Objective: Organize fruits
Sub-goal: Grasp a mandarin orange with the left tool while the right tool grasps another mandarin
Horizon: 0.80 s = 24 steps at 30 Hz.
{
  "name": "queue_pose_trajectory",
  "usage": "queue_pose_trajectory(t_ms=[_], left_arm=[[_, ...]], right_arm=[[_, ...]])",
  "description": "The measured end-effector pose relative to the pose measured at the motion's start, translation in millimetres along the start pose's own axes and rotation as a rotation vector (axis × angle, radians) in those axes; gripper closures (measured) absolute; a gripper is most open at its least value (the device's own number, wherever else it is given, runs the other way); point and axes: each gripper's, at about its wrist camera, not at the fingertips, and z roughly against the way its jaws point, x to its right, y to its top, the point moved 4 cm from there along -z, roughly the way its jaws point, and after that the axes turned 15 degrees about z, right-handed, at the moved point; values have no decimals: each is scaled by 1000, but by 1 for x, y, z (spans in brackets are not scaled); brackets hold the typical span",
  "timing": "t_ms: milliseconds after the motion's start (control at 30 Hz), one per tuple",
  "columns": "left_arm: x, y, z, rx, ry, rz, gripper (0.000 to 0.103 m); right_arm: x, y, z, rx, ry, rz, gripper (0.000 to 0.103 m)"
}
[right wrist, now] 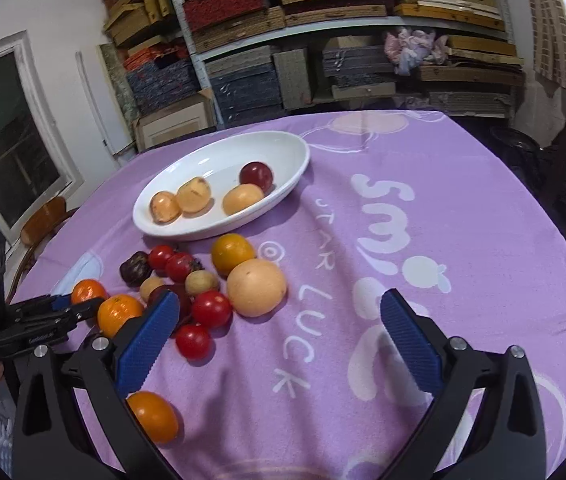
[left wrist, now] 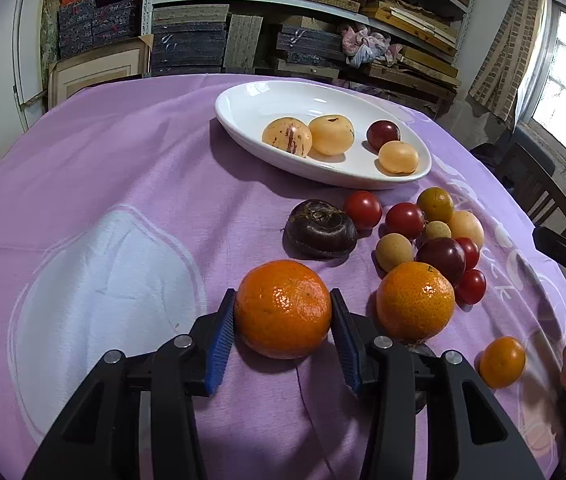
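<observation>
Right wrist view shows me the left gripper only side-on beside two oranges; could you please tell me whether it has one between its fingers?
Observer: Yes. In the left wrist view, the large orange sits between the blue pads of the left gripper. The pads meet it on both sides, and it rests on the purple cloth.
Operator: Thank you. Is the second orange touching a finger?
Observer: No, the second orange lies just right of the right-hand finger, and a strip of cloth shows between them.
Operator: Is anything tucked behind that finger?
Observer: A dark purple thing peeks out there. It is mostly hidden, so I cannot tell what it is.
</observation>
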Motion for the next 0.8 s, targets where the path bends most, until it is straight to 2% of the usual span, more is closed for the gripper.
queue_pose_trajectory(t_ms=[100, 267, 333, 400, 567, 800], left_arm=[[-1, 0, 3, 10, 2, -2, 57], [-2, 0, 12, 55, 18, -16, 58], [-1, 0, 15, 67, 20, -16, 58], [-2, 1, 19, 78, 14, -7, 58], [-7, 4, 28, 92, -15, 29, 58], [-8, 4, 30, 93, -16, 32, 58]], right_arm=[[-27, -2, 12, 8, 72, 118, 4], [-76, -24, 31, 24, 152, 294, 5], [-91, -35, 24, -23, 157, 351, 12], [-103, -42, 14, -79, 162, 400, 30], [-100, -45, 8, -111, 193, 365, 35], [-105, -50, -1, -168, 231, 367, 59]])
